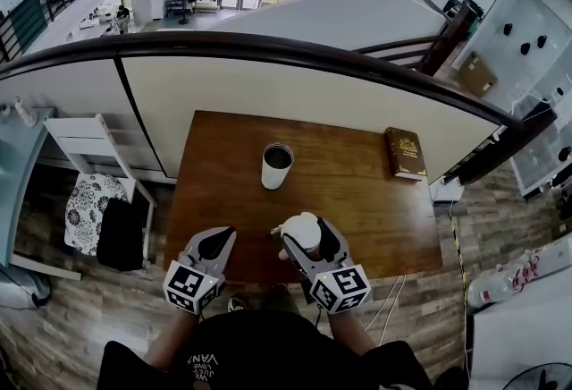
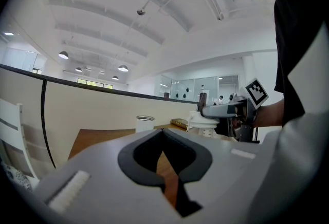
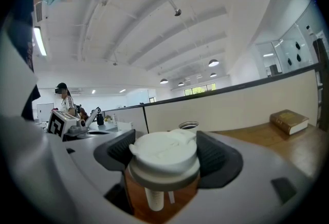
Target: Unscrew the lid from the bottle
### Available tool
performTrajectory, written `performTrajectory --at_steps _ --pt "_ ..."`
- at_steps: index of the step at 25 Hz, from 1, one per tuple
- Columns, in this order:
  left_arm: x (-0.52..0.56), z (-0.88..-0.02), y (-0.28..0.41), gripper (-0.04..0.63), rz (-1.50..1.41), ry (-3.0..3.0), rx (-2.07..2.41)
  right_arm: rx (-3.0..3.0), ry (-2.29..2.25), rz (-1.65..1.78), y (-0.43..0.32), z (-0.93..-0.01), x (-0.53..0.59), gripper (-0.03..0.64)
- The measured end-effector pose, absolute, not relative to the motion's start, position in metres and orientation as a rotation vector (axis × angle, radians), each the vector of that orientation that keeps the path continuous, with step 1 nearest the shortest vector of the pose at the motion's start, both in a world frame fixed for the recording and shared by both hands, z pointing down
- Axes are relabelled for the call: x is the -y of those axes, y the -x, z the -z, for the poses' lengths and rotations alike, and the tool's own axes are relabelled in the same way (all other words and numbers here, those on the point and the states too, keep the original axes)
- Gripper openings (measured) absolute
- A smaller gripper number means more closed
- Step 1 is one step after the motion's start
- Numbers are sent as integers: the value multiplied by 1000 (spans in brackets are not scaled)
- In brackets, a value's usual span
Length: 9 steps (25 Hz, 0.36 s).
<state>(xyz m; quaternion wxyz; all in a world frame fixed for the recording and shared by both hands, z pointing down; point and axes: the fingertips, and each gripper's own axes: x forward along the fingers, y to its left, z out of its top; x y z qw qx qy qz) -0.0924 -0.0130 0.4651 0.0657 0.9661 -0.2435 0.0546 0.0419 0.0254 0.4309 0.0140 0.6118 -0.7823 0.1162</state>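
Already the lid (image 3: pixel 163 152) is off the bottle. The right claw (image 1: pixel 304 238) is clamped on it, one pad on either side of its rim, and holds it above the near edge of the bench (image 1: pixel 375 209). The lid sits level, top face up, and a white tube (image 3: pixel 153 198) hangs straight down from its underside. Bare wood shows beneath it, so I judge it is resting on nothing.

The bottle (image 1: pixel 277 166), a white cylinder with an open dark mouth, stands upright near the middle of the bench. It lies ahead of the right claw and slightly to its left, well apart from the lid. Its long axis is vertical, parallel to the hanging tube.

The left claw (image 1: pixel 214 243) hovers at the near edge, to the left of the right one. Its jaws are together and nothing is between them. The bottle is ahead of it and to its right, so it stands roughly between the lines of the two claws. The right claw is the nearer one, but it is occupied.

A brown book (image 1: pixel 405 153) lies near the far right corner, clear of everything. The unscrewing looks finished. What is left is probably to set the lid down on open wood, taking care that the tube does not catch.
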Motion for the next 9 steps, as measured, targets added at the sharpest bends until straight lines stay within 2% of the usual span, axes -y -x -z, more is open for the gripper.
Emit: performTrajectory --at_steps 9 --pt "16 -466 87 11 -185 -2920 726 2446 -1897 -354 -45 -428 -22 350"
